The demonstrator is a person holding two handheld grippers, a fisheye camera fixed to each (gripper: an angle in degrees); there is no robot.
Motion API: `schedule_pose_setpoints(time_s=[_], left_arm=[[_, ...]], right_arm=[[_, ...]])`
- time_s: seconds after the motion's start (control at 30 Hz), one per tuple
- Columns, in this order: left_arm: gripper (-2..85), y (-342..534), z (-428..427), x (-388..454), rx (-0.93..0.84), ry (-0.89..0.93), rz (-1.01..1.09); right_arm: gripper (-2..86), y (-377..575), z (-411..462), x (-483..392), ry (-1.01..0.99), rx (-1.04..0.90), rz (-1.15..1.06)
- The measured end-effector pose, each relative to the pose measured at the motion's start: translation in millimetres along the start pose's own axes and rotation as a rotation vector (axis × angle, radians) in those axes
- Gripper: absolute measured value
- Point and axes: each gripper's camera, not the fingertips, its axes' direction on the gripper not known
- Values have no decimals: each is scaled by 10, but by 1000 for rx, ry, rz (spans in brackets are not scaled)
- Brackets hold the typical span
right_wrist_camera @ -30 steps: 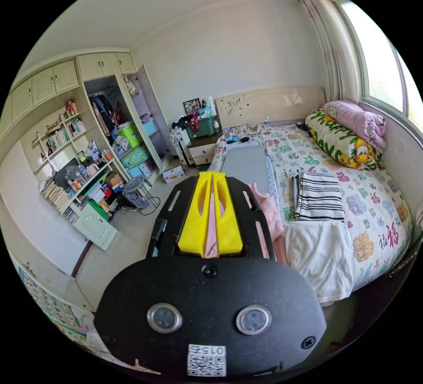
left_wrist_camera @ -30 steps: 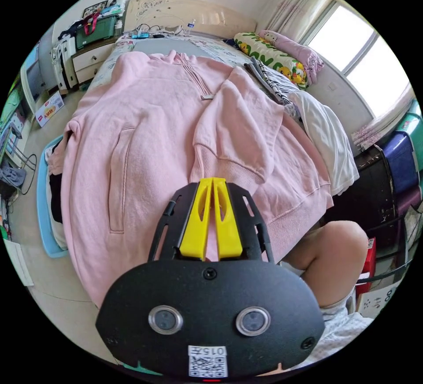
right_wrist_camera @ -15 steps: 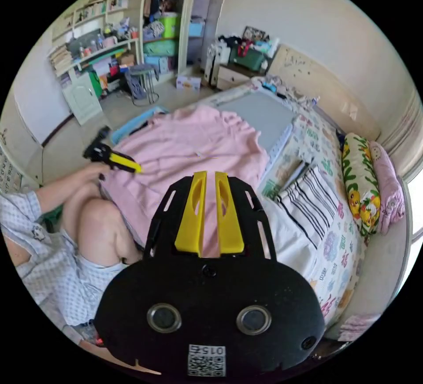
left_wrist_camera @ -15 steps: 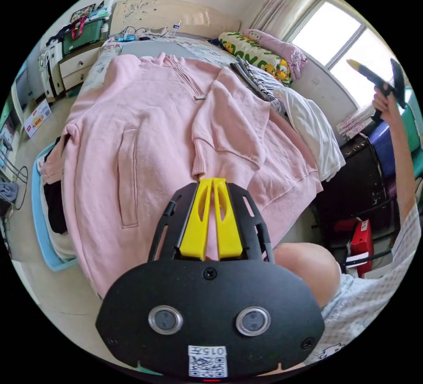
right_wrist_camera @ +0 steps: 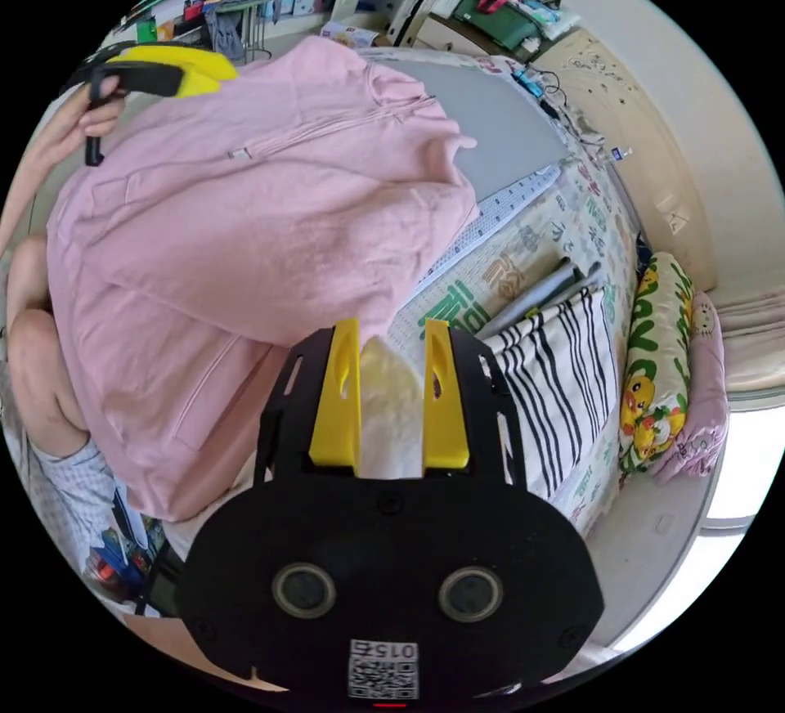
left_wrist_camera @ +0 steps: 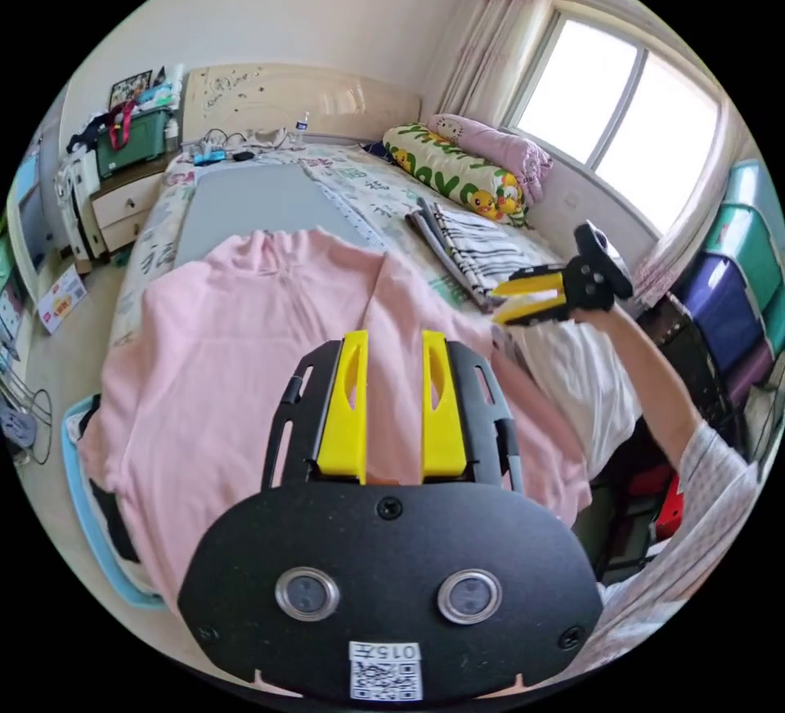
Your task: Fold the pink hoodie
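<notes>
Hoodie (left_wrist_camera: 270, 353) fabric spreads pink across the bed (left_wrist_camera: 245, 202) through the middle of my left gripper view, collar toward the headboard at the upper left of the frame and hem toward me. My left gripper (left_wrist_camera: 392, 394) hangs over its lower middle, jaws apart and holding nothing. My right gripper (right_wrist_camera: 391, 398) sits at the lower centre of its own view, jaws apart over a white garment (right_wrist_camera: 392, 419), just beside the hoodie's (right_wrist_camera: 245, 214) side edge. I judge the left nearer the body, the right nearer that side.
</notes>
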Motion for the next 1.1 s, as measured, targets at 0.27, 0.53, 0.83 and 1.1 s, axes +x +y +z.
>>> schedule_pose_setpoints(time_s=[0.27, 0.53, 0.83, 1.1], left_arm=[[110, -1168, 1556, 223, -100, -24, -47], [57, -1523, 2567, 448, -238, -175, 0], [32, -1584, 2636, 670, -109, -186, 100], [104, -1065, 1822, 279, -242, -33, 103]], right_arm=[[117, -235, 570, -361, 79, -148, -169], [60, -557, 492, -272, 36, -146, -86], [20, -793, 409, -237, 69, -144, -29], [96, -969, 329, -262, 6, -131, -101]])
